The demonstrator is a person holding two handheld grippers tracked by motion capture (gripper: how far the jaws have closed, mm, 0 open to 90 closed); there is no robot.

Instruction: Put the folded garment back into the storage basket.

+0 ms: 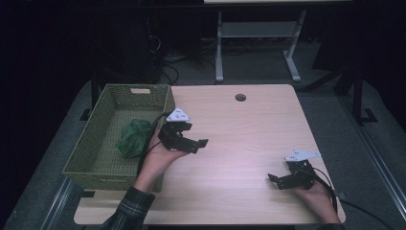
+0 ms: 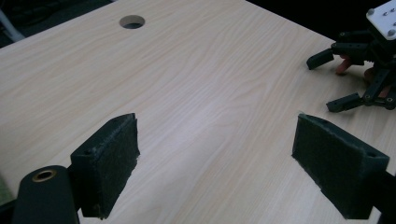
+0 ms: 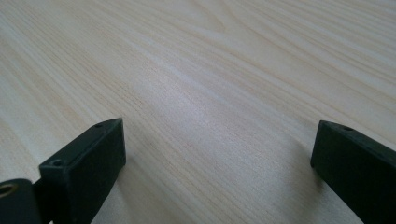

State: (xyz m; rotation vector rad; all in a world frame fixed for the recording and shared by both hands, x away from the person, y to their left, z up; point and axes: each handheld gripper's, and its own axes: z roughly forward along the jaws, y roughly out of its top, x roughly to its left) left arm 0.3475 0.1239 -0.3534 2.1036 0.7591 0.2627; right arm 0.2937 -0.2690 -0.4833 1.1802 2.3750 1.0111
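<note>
A green woven basket (image 1: 109, 101) stands on the table's left side, and a crumpled green leafy thing (image 1: 133, 137) lies inside it. My left gripper (image 1: 198, 145) hovers just right of the basket, jaws pointing right. In the left gripper view it (image 2: 222, 163) is open, with bare wood between its pads (image 2: 108, 168). My right gripper (image 1: 273, 181) sits low near the table's front right corner, jaws pointing left. In the right gripper view it (image 3: 215, 163) is open over bare wood. The right gripper (image 2: 362, 70) also appears far off in the left gripper view, open.
The light wooden table (image 1: 249, 134) has a round cable hole (image 1: 240, 97) near its far edge, also seen as a hole (image 2: 132, 21) in the left gripper view. Behind the table stands a grey desk frame (image 1: 258, 43) on a dark floor.
</note>
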